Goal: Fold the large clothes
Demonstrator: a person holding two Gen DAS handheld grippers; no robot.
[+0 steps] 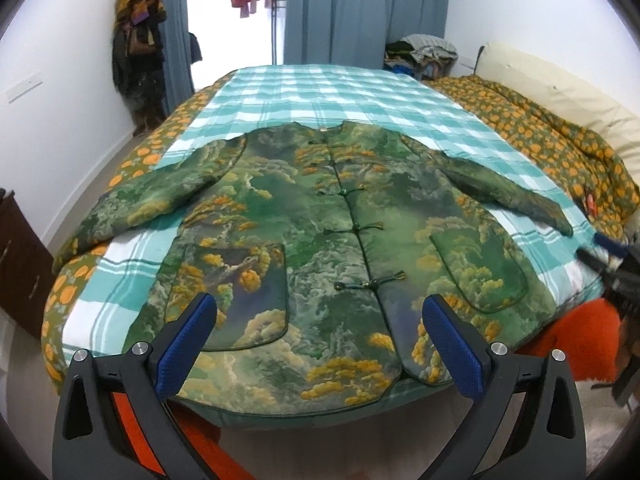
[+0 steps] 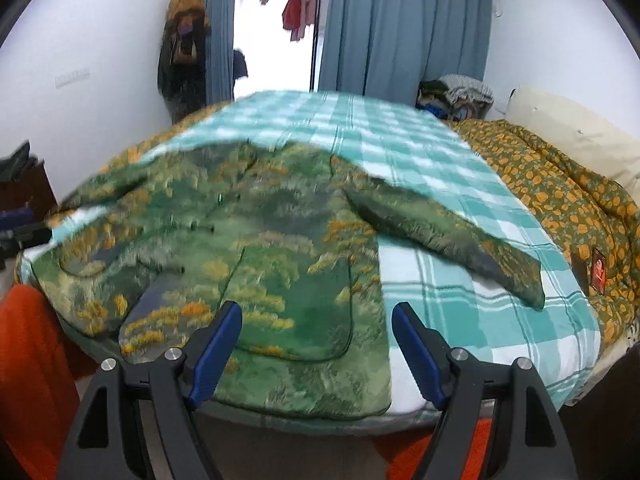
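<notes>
The jacket (image 1: 316, 248) has a green print of trees and clouds with orange-yellow foliage and dark green edging. Under it, the bedsheet (image 1: 360, 96) is checked in teal and white. The quilt (image 1: 560, 140) is olive green with orange spots. The curtains (image 1: 360, 8) are plain grey-blue. The gripper pads (image 1: 452, 344) are blue.

The jacket (image 1: 304, 240) is quilted cloth with a faint sheen, printed in green and orange, closed by knotted cord fastenings. The checked sheet (image 1: 360, 96) beneath it is soft matt woven cloth, and the quilt (image 2: 560, 200) beside it is matt printed cloth. The left gripper (image 1: 320, 344) and right gripper (image 2: 316, 348) have matt black plastic bodies, bright metal pins and blue fingers (image 1: 184, 348) with finely textured pads.
</notes>
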